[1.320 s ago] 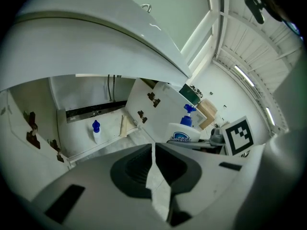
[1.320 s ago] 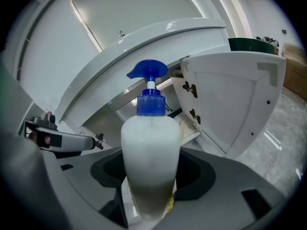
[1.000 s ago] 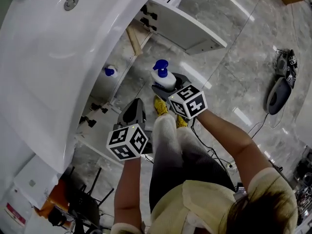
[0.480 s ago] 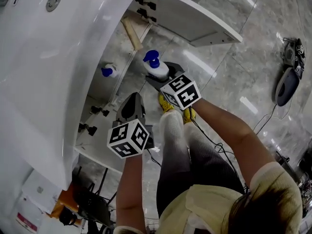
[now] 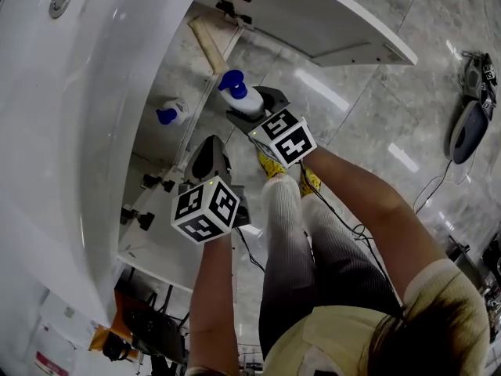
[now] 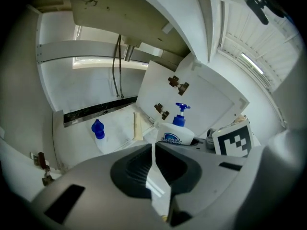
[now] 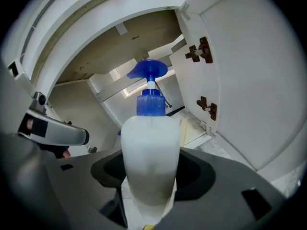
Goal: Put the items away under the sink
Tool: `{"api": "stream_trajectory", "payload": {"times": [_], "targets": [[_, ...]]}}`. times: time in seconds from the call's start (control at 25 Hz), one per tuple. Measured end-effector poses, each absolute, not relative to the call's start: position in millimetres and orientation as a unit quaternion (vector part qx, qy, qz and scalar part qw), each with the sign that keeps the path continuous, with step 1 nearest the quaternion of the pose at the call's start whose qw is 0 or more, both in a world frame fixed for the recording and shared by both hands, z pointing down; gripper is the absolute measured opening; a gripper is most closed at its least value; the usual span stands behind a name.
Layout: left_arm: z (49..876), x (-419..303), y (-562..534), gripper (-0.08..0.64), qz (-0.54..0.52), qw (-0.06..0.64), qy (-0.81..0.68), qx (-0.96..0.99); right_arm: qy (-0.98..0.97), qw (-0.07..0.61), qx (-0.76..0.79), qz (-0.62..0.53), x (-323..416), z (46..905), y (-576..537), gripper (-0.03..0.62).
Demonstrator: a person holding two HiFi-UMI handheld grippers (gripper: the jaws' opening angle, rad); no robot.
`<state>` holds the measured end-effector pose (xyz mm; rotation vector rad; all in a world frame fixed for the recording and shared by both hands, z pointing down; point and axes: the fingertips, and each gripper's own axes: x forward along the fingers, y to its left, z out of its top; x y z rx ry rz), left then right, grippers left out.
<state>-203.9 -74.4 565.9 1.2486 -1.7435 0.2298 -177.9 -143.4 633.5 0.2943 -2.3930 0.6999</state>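
Two bottles show: the right gripper [image 7: 148, 178] clamps a white pump bottle [image 7: 149, 143] upright, just before the open cabinet [image 6: 86, 90] under the sink [image 5: 70, 92]. A blue-capped bottle [image 6: 98, 131] sits inside, left. The left gripper [image 6: 154, 157], jaws pressed together, holds nothing.

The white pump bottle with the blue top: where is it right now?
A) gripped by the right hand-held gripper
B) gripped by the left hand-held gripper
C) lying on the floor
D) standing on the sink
A: the right gripper view shows the pump bottle clamped between the jaws of the right hand-held gripper; the left hand-held gripper is shut on nothing.
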Motion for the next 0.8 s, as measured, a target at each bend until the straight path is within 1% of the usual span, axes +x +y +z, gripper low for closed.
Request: {"api": "stream_trajectory", "payload": {"times": [0.24, 0.8], "targets": [[587.3, -219.7, -77.3, 0.055, 0.102, 0.457, -0.731, 0.496, -0.911, 0.304, 0.105, 0.258, -201.5, 653.2, -143.3, 0.278], [645.9, -249.7, -68.1, 0.055, 0.124, 0.463, -0.747, 0.461, -0.923, 0.277, 0.111, 0.244, -251.4, 692.7, -154.2, 0.278]]}}
